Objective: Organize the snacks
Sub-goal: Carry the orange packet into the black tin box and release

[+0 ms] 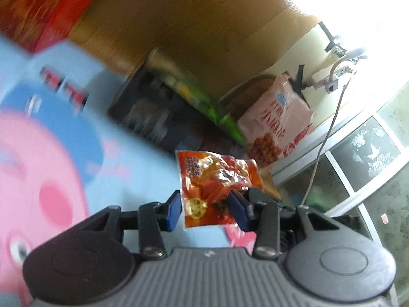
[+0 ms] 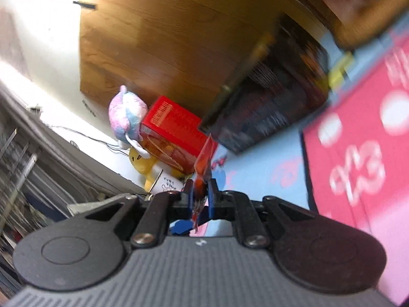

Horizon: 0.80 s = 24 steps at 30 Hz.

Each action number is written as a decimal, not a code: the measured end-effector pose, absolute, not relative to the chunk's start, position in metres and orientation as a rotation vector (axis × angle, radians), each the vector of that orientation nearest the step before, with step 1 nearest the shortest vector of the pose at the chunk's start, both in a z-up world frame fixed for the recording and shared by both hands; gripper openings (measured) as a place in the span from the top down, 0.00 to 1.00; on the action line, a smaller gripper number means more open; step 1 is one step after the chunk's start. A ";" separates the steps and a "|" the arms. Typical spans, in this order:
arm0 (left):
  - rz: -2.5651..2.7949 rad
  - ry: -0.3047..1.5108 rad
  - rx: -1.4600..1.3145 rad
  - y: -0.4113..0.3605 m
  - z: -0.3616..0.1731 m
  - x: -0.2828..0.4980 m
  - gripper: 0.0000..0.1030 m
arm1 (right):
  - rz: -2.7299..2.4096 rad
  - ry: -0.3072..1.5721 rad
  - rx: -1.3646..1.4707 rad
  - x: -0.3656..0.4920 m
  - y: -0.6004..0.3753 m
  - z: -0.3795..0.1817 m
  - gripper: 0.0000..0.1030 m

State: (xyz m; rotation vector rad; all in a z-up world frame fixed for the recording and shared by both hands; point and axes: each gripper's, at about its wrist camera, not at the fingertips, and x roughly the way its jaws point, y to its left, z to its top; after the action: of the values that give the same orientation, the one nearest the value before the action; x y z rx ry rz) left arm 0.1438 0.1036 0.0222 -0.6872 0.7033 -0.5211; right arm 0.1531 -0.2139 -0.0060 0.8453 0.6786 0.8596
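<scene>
My left gripper (image 1: 205, 211) is shut on an orange snack packet (image 1: 217, 176). The packet's crinkled printed face is turned toward the camera and its lower part sits between the blue pads (image 1: 173, 211). My right gripper (image 2: 201, 197) is shut on a thin orange-red packet (image 2: 204, 161), seen edge-on and sticking up from between its blue pads (image 2: 212, 199). A dark open box (image 1: 158, 112) (image 2: 268, 107) holding blurred packets stands beyond both grippers on the blue cartoon mat (image 1: 133, 184) (image 2: 258, 171).
A green bag (image 1: 204, 99) and a pink snack bag (image 1: 276, 128) lean beside the dark box. A red carton (image 2: 171, 128), plush toys (image 2: 127, 117) and a white cup (image 2: 166, 183) sit at the left. A brown wooden panel (image 1: 204, 25) stands behind, and a cable (image 1: 324, 140) hangs at the right.
</scene>
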 end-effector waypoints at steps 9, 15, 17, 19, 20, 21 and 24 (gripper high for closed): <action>-0.388 0.600 -0.451 0.066 0.083 0.235 0.61 | 0.754 0.485 0.631 0.222 -0.201 0.044 0.82; -0.232 0.634 -0.401 0.058 0.067 0.262 0.60 | 0.529 0.404 0.308 0.239 -0.176 0.042 0.69; -0.218 0.628 -0.387 0.058 0.065 0.253 0.60 | 0.524 0.364 0.312 0.229 -0.183 0.039 0.69; -0.185 0.599 -0.341 0.055 0.069 0.239 0.58 | 0.506 0.341 0.309 0.216 -0.188 0.038 0.69; -0.175 0.585 -0.323 0.053 0.072 0.230 0.58 | 0.499 0.331 0.306 0.209 -0.191 0.039 0.68; -0.168 0.573 -0.307 0.051 0.076 0.219 0.57 | 0.495 0.324 0.304 0.202 -0.192 0.039 0.67; -0.151 0.548 -0.249 0.044 0.083 0.188 0.54 | 0.493 0.316 0.313 0.175 -0.197 0.036 0.62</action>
State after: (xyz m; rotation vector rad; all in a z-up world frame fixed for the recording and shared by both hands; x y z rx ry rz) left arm 0.1884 0.0440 0.0828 -0.2486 0.5476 -0.1505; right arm 0.1755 -0.1974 0.0357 0.3134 0.3165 0.4934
